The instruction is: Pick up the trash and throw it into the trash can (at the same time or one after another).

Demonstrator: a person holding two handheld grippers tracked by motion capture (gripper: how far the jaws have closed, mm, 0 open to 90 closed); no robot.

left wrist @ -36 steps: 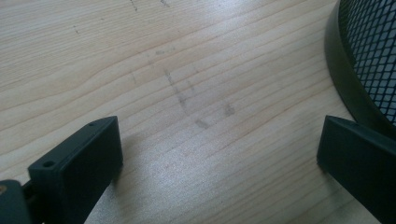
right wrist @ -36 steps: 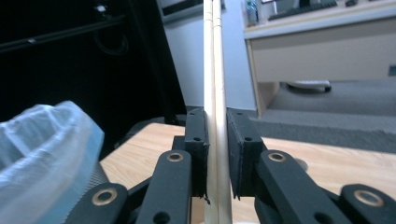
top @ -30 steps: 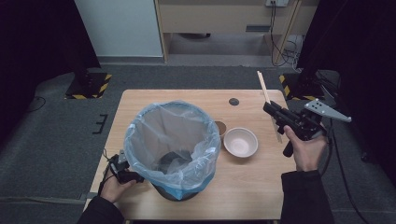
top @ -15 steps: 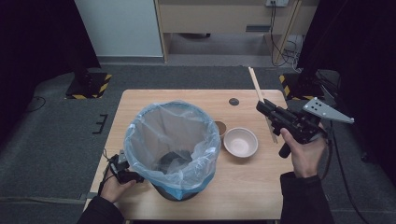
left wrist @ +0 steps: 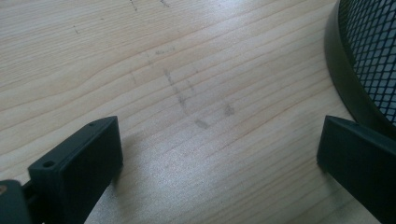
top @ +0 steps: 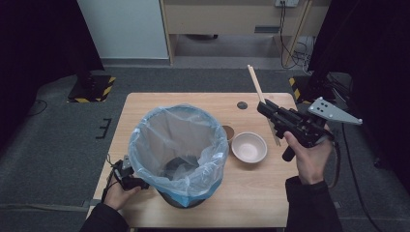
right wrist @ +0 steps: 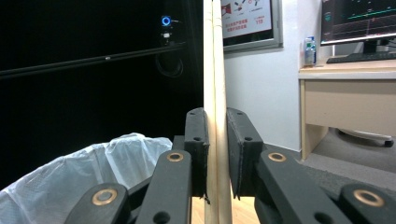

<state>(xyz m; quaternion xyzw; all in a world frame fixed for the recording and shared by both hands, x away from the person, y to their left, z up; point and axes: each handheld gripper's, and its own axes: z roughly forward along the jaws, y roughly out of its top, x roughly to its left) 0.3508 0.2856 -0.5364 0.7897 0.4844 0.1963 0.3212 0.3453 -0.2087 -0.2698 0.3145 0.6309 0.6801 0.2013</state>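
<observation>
So the right gripper (top: 265, 107) has its jaws clamped on a pair of wooden chopsticks (right wrist: 214, 93), held up above the right side of the table (top: 145, 104), past the pink bowl (top: 249, 147). The left gripper (left wrist: 219, 154) sits low on the tabletop with its jaws wide apart and nothing between them, right next to the mesh bin (left wrist: 369, 56) with the blue bag (top: 179, 140).

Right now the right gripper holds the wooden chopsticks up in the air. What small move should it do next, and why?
Probably carry them left, over the open mouth of the bin. The right gripper is shut on the chopsticks, which stand clear above the table's right side, beyond the bowl. The bin's blue bag is spread wide, and the left gripper rests open at its base.
</observation>
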